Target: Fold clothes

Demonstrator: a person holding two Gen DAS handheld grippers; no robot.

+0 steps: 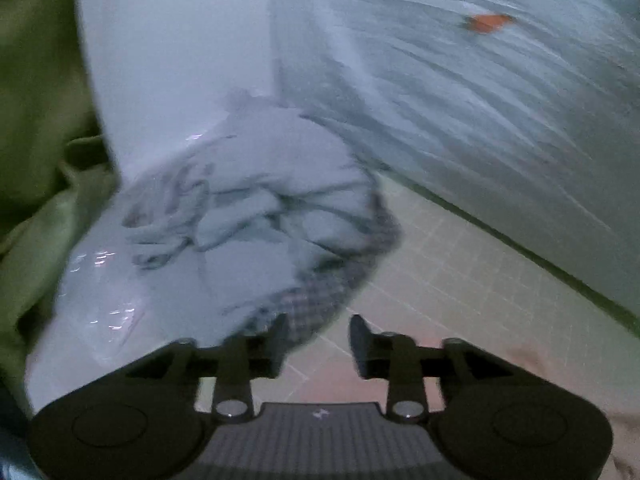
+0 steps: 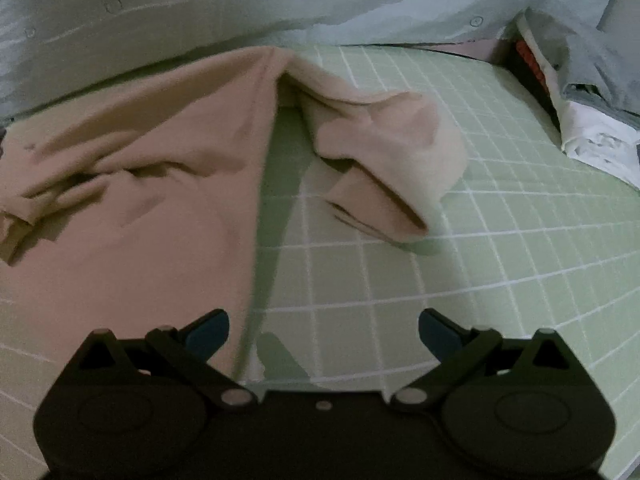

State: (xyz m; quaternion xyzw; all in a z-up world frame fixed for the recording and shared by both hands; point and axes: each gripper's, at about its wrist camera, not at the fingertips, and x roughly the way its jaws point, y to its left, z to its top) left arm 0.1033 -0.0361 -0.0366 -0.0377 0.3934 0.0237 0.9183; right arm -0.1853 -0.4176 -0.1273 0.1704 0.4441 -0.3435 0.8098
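A beige long-sleeved garment [image 2: 160,168] lies spread on the green checked bed sheet [image 2: 500,240]. One sleeve [image 2: 384,152] is bent back on itself to the right of the body. My right gripper [image 2: 322,336] hovers over the garment's right edge, wide open, with nothing between its blue pads [image 2: 208,336]. The left wrist view is blurred. There my left gripper [image 1: 318,344] stands open with a gap and nothing in it. It points at a crumpled grey-blue pile of clothes [image 1: 260,220] just beyond its fingertips.
A pale duvet with a carrot print [image 2: 280,0] runs along the far side of the bed and also shows in the left view as the duvet [image 1: 480,80]. A green cloth [image 1: 36,160] hangs at the left. Grey and white clothes [image 2: 592,92] are heaped at the right.
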